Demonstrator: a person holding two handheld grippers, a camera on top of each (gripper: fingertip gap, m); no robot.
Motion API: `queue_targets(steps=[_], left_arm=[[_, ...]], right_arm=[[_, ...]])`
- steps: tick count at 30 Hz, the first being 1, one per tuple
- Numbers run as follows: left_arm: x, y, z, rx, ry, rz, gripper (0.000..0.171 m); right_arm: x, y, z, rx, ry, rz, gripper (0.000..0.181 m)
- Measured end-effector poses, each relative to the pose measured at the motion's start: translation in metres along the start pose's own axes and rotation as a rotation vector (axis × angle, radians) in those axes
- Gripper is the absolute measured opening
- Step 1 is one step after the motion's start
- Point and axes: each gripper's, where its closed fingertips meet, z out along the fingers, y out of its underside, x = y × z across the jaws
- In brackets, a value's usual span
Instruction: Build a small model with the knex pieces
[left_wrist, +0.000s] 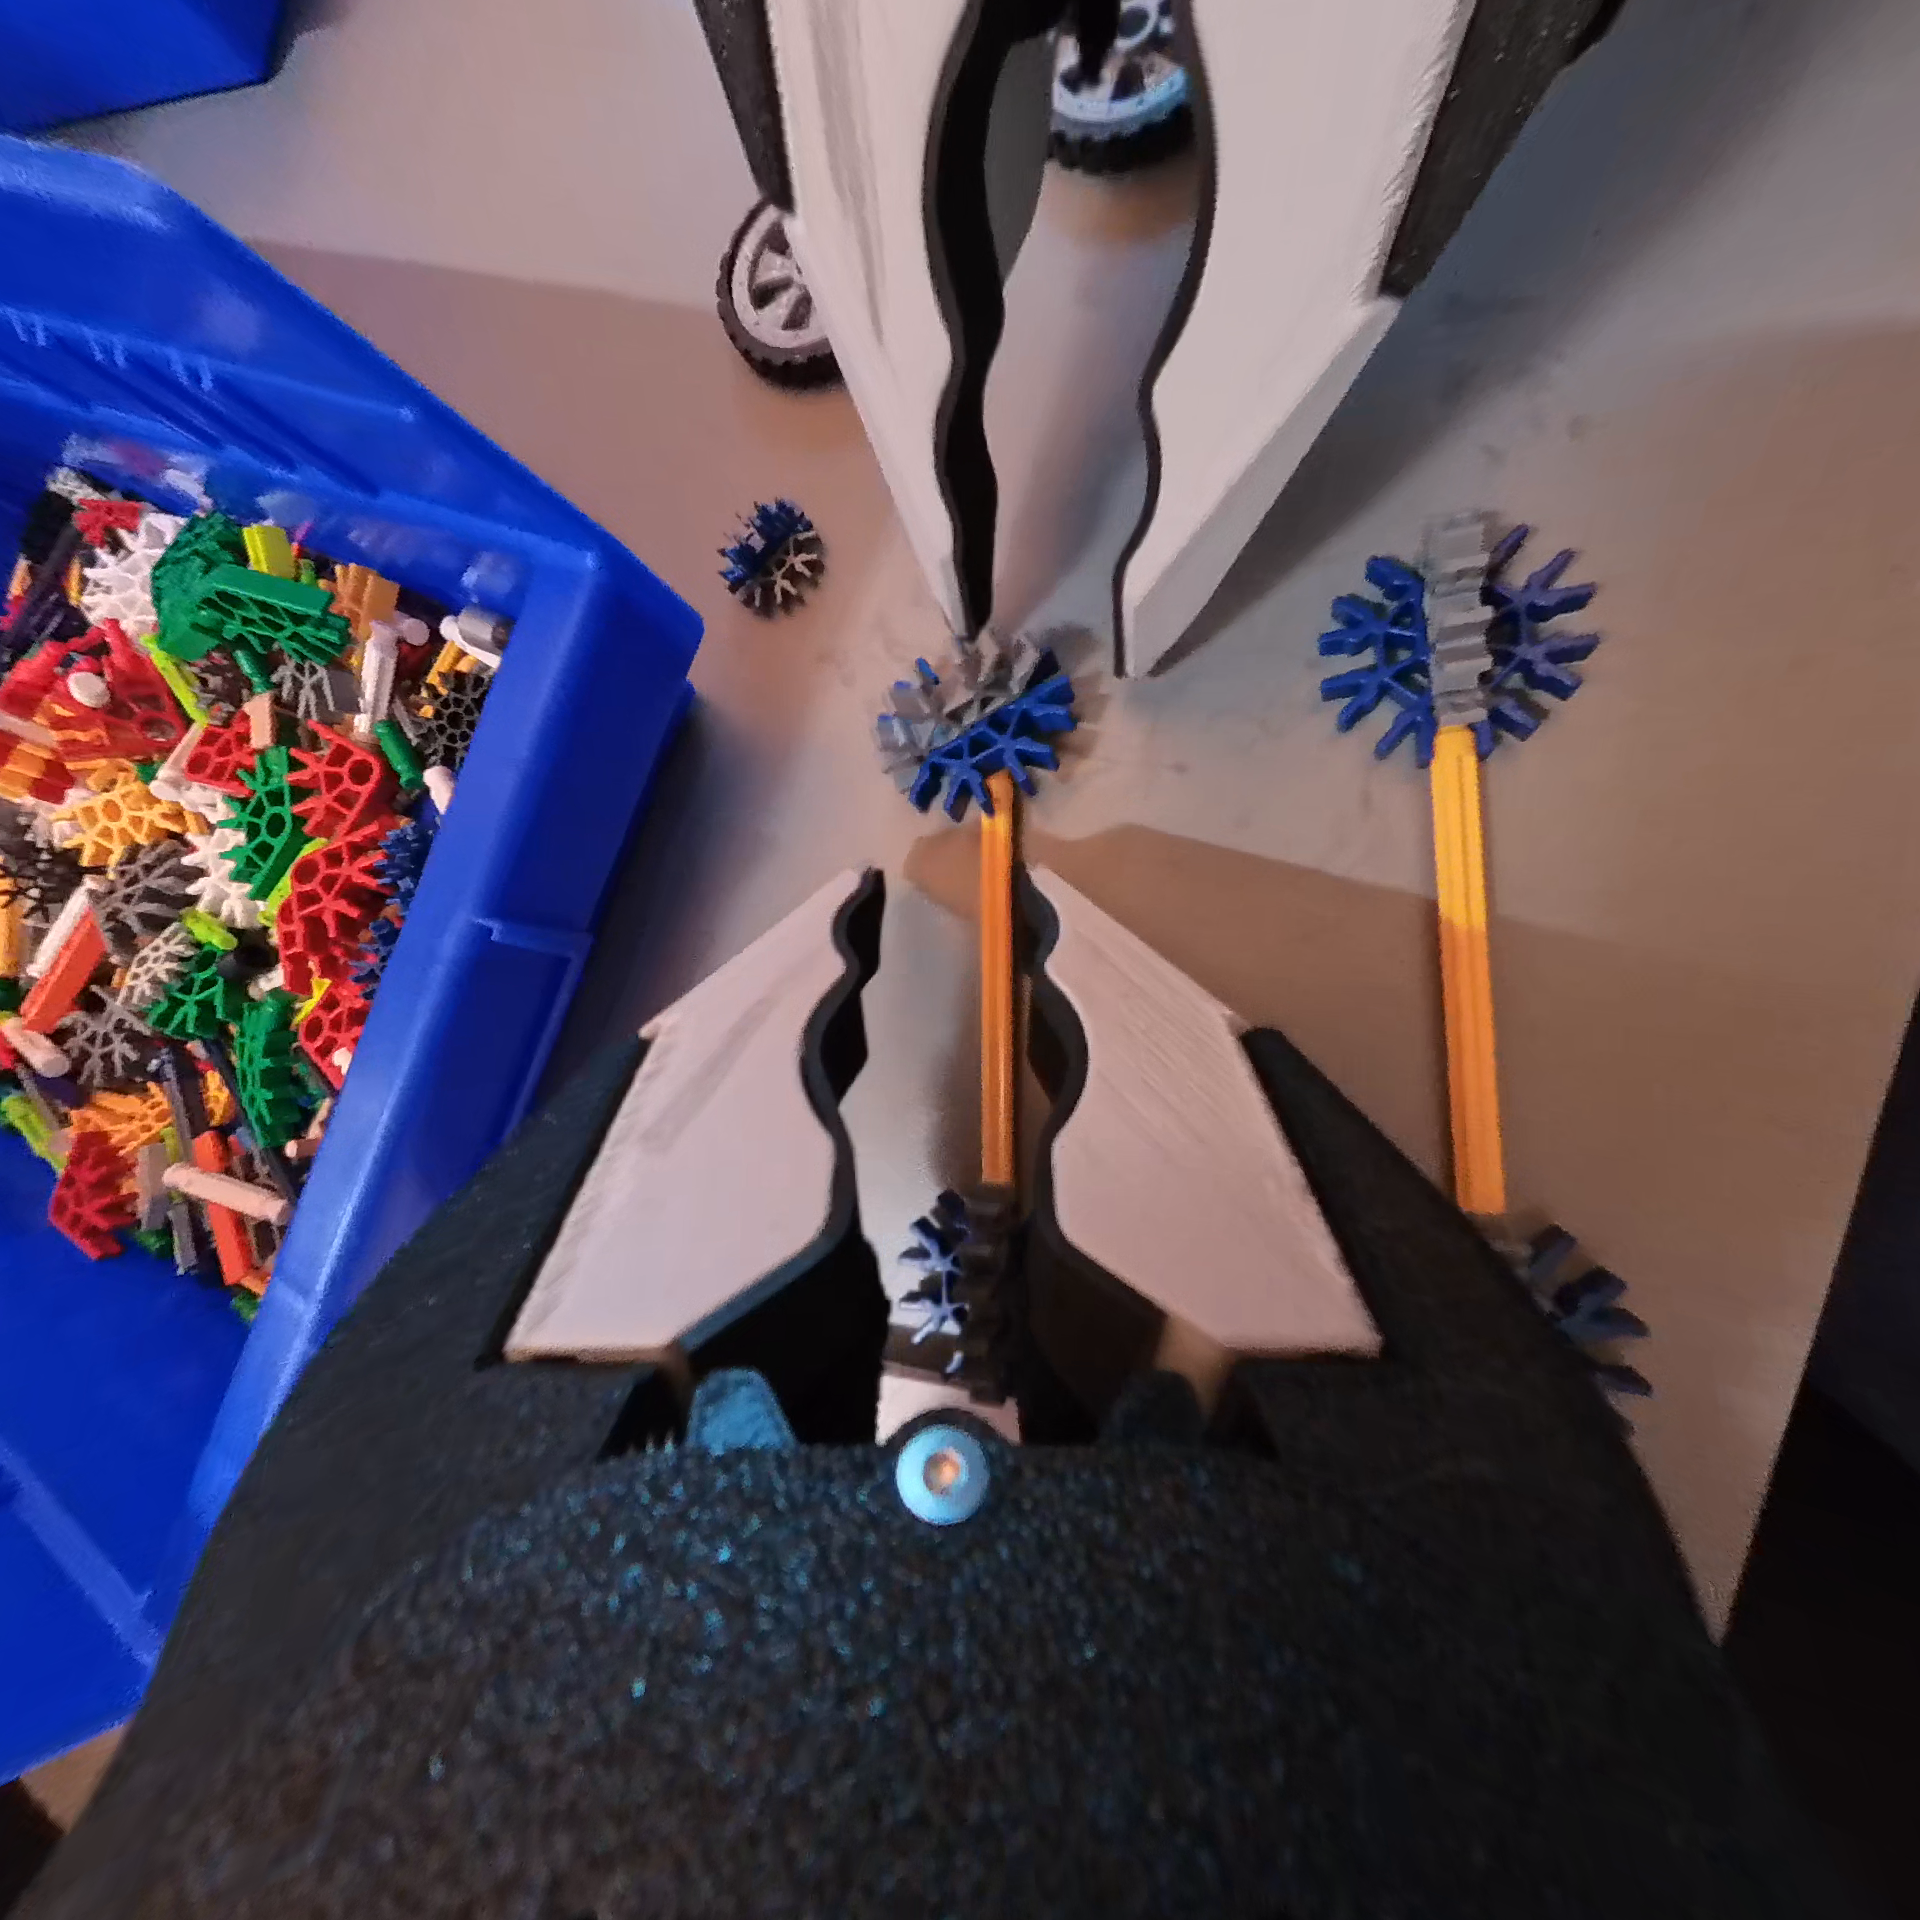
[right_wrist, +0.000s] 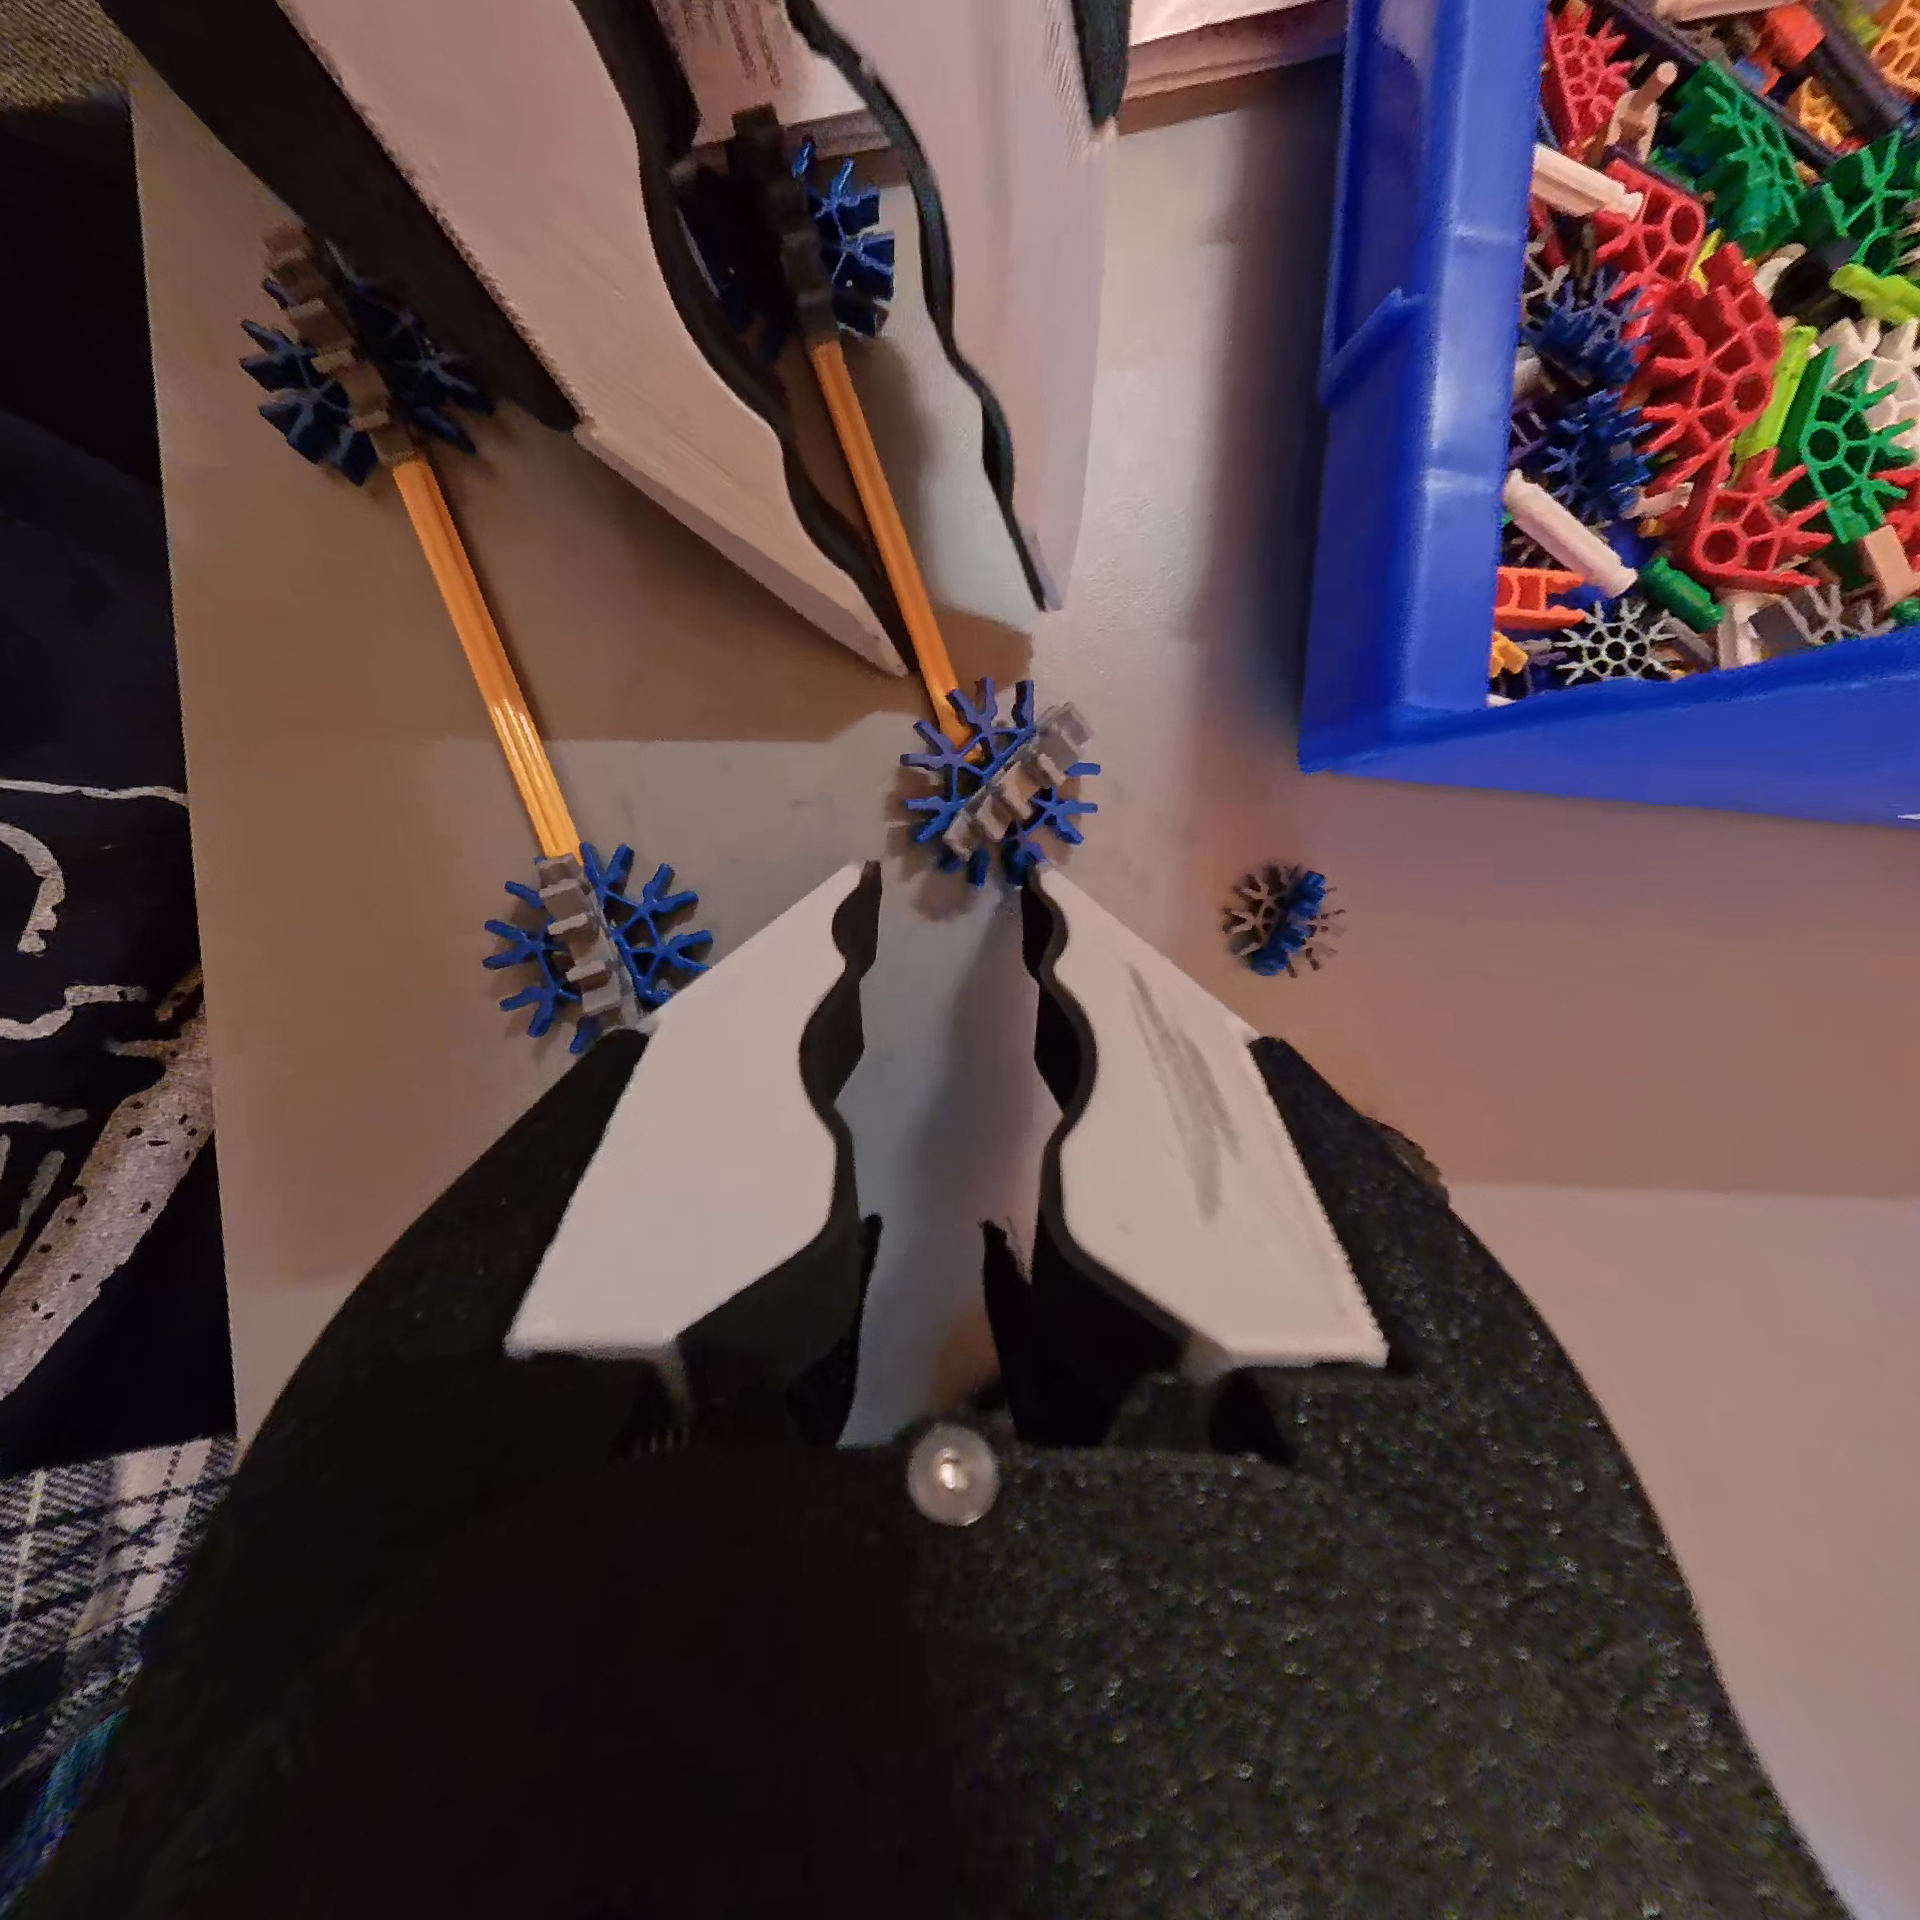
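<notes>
A yellow rod (left_wrist: 997, 987) with a blue-and-grey connector at each end lies on the grey table. My left gripper (left_wrist: 951, 883) straddles it with the jaws narrowly apart. The near connector (left_wrist: 951, 1288) sits deep between its fingers, and I see no firm grip. My right gripper (right_wrist: 951, 873) is narrowly open and empty, its tips right at the far connector (right_wrist: 997, 784). In the left wrist view the right gripper (left_wrist: 1049, 644) comes from the far side and one fingertip touches that connector (left_wrist: 982, 727). The left gripper (right_wrist: 971, 634) shows in the right wrist view around the rod (right_wrist: 883, 520).
A second yellow rod with connectors (left_wrist: 1465, 935) lies parallel, near the table edge, and shows in the right wrist view (right_wrist: 483, 644). A small loose blue-and-grey connector (left_wrist: 772, 558) lies by a blue bin (left_wrist: 582, 831) of several mixed pieces. Two toy wheels (left_wrist: 774, 301) stand behind. One gripper's finger ends stand about 5 cm off the other's.
</notes>
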Motion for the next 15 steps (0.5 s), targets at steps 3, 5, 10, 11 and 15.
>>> queue_targets(steps=[3, 5, 10, 11, 15], left_arm=[[0.0026, -0.0002, -0.0008, 0.0, 0.003, 0.016, 0.023], [0.0032, -0.0006, -0.0004, 0.01, 0.013, 0.005, 0.022], [-0.0005, -0.0001, -0.0001, 0.01, -0.003, 0.001, 0.024], [0.0, -0.0006, 0.0, 0.014, 0.0, -0.001, 0.024], [-0.0015, -0.0002, -0.0006, 0.016, -0.003, -0.026, 0.029]], right_arm=[[-0.0001, 0.0008, 0.0013, -0.004, -0.001, -0.001, 0.027], [0.0002, 0.0007, 0.0014, -0.003, -0.001, -0.001, 0.027], [0.0009, -0.002, 0.0015, 0.005, 0.013, -0.004, 0.027], [0.0005, -0.0022, 0.0016, 0.005, 0.011, -0.003, 0.027], [0.0003, -0.0013, 0.0013, 0.001, 0.009, -0.005, 0.026]])
